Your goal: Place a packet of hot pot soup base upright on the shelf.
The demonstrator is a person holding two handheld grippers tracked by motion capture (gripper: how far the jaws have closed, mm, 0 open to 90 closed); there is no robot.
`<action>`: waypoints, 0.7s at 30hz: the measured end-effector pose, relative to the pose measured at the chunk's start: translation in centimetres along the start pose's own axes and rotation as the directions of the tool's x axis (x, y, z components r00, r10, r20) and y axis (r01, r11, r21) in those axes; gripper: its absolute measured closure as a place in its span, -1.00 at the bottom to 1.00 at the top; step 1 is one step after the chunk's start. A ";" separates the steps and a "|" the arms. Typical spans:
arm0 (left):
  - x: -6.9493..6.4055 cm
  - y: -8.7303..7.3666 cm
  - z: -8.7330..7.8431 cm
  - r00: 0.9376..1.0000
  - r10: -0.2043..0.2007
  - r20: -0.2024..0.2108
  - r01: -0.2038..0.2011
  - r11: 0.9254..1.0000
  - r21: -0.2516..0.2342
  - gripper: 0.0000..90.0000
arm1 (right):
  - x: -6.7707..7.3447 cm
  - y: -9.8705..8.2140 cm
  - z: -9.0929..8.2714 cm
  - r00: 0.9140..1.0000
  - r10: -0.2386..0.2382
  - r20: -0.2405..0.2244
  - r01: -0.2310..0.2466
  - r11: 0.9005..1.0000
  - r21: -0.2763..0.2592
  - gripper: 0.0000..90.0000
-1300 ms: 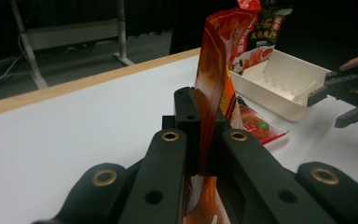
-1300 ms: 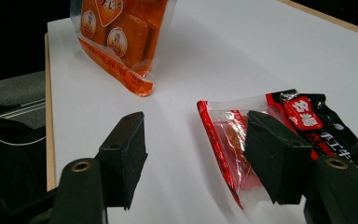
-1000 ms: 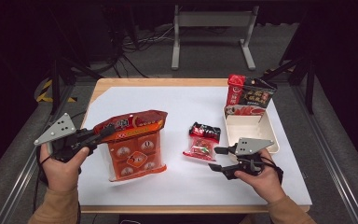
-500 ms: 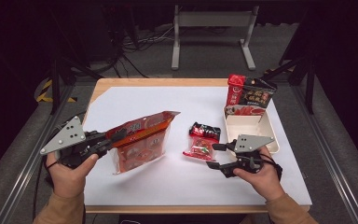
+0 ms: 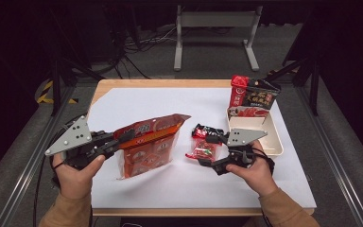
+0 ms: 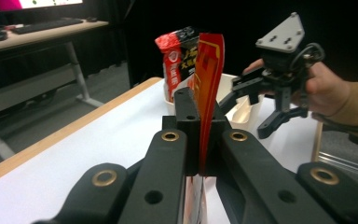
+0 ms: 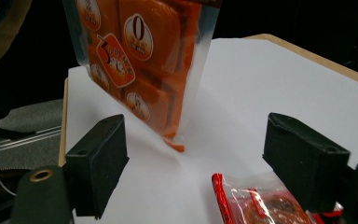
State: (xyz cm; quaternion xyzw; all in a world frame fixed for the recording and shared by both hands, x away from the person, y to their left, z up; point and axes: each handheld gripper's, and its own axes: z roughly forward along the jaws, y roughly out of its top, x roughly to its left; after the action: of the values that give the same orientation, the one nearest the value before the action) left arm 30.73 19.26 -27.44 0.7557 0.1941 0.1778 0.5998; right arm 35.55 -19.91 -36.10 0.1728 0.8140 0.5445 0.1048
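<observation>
My left gripper (image 5: 123, 137) is shut on the top edge of a large orange snack bag (image 5: 146, 149), which hangs tilted with its lower end near the white sheet. In the left gripper view the bag's edge (image 6: 207, 88) rises between the shut jaws. My right gripper (image 5: 211, 151) is open, and its jaws have just been opening. Its pads (image 7: 102, 158) stand wide apart and press on nothing. A small red packet (image 7: 261, 205) lies on the sheet just ahead of them. The same packet (image 5: 203, 150) lies beside a black-and-red packet (image 5: 207, 132).
A cream tray (image 5: 274, 137) sits at the right with a red-and-black bag (image 5: 253, 97) standing at its far end. White sheet (image 5: 170, 99) covers the wooden table. A metal stand (image 5: 215, 33) is on the floor beyond.
The left gripper has lifted the orange bag from lying on the sheet to hanging nearly upright. The right gripper's jaws have spread wider and it has shifted slightly.
</observation>
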 end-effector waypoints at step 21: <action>-1.3 1.3 3.3 0.995 0.008 0.098 -0.006 1.000 -0.027 1.00 | -0.4 0.8 3.1 0.997 -0.041 -0.064 0.037 0.997 -0.065 -0.58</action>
State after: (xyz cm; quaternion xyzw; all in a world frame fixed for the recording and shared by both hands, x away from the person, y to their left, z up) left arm 31.35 15.53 -26.92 0.7562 0.1592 0.1449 0.6179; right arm 37.21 -17.17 -36.57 0.1355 0.8023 0.5737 0.0940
